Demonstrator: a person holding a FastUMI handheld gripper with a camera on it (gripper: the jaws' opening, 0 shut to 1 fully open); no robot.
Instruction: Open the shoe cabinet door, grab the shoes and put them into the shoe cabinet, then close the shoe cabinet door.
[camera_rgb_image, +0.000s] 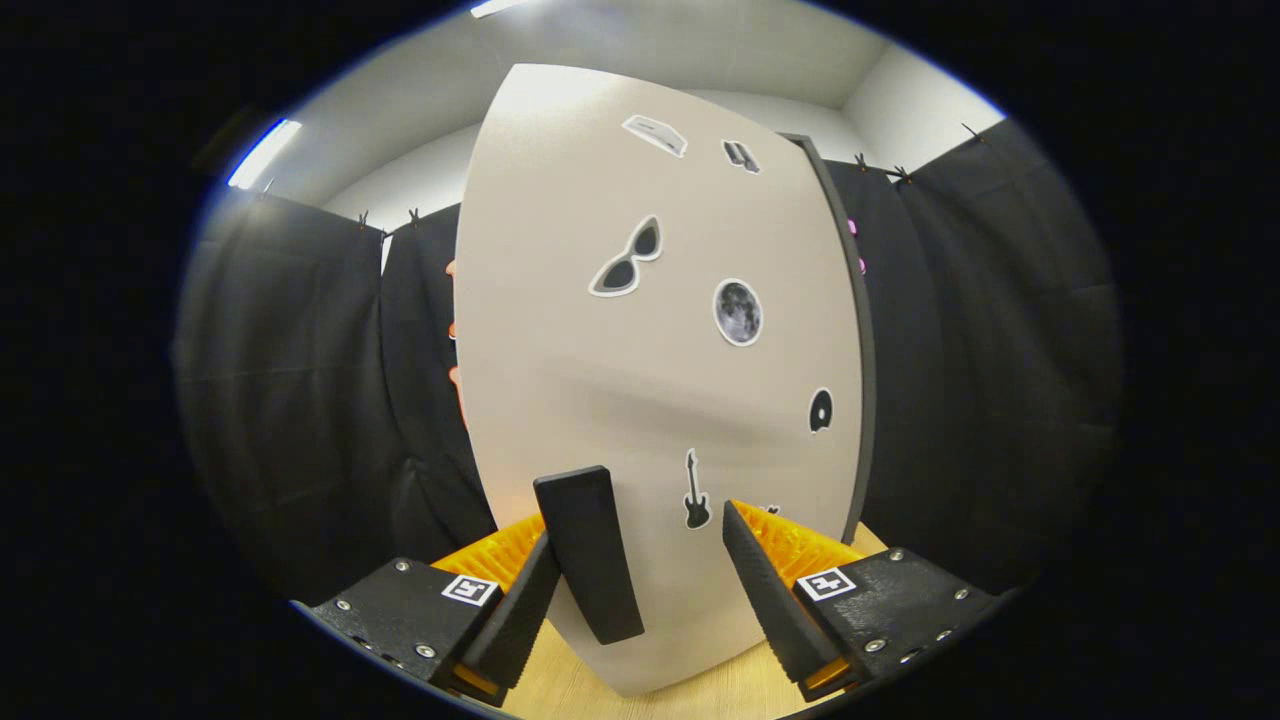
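Note:
The shoe cabinet door (600, 400) is a tall beige panel with several small stickers, standing just ahead of my fingers. Its dark bar handle (588, 550) sticks out low on the door and sits between my fingers, right against the left finger (520, 610). The right finger (765, 580) is well apart from the handle. My gripper (638, 528) is open around the handle. A dark edge of the cabinet (852, 330) runs along the door's right side. The inside of the cabinet is hidden behind the door.
The cabinet stands on a light wooden surface (700, 690) that shows below my fingers. Black cloth walls (300, 400) hang close on both sides of the cabinet, with a white ceiling and strip lights above.

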